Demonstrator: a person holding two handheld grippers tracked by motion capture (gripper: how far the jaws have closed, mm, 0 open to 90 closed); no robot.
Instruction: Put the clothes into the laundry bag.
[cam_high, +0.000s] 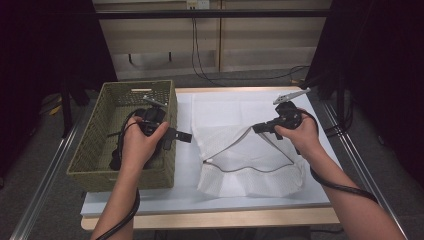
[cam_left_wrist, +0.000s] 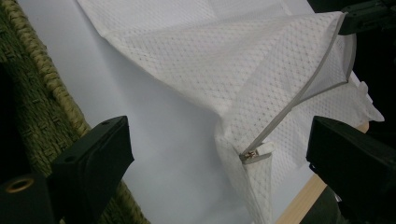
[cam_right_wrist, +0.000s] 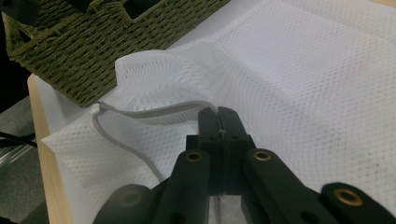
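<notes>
On the bench: a white mesh laundry bag with a grey zip (cam_high: 250, 150) lies on a white sheet (cam_high: 187, 165) that covers the bench top, across the middle and toward the right edge; its zipped mouth gapes open, facing the near edge.
Zip: the grey zip (cam_left_wrist: 299, 100) runs from the raised corner of the bag down to a small metal slider (cam_left_wrist: 248, 155) low on the bag's left end.
Right hand-held gripper (cam_high: 260, 128): pressed together on the upper edge of the mesh bag's mouth, lifting that edge clear of the sheet; in the right gripper view the two black jaws meet with the mesh and zip edge pinched between them (cam_right_wrist: 219, 122).
Left hand-held gripper (cam_high: 177, 136): spread wide with nothing between its jaws, held above the right rim of the basket and pointing toward the bag; in the left gripper view the slider end of the bag lies between and beyond the two jaws, apart from both (cam_left_wrist: 217, 154).
Basket: an olive-green woven rectangular basket (cam_high: 95, 145) stands at the bench's left edge, just beside the bag, not touching it.
Bench: pale wooden edge (cam_high: 240, 218) showing along the near side.
</notes>
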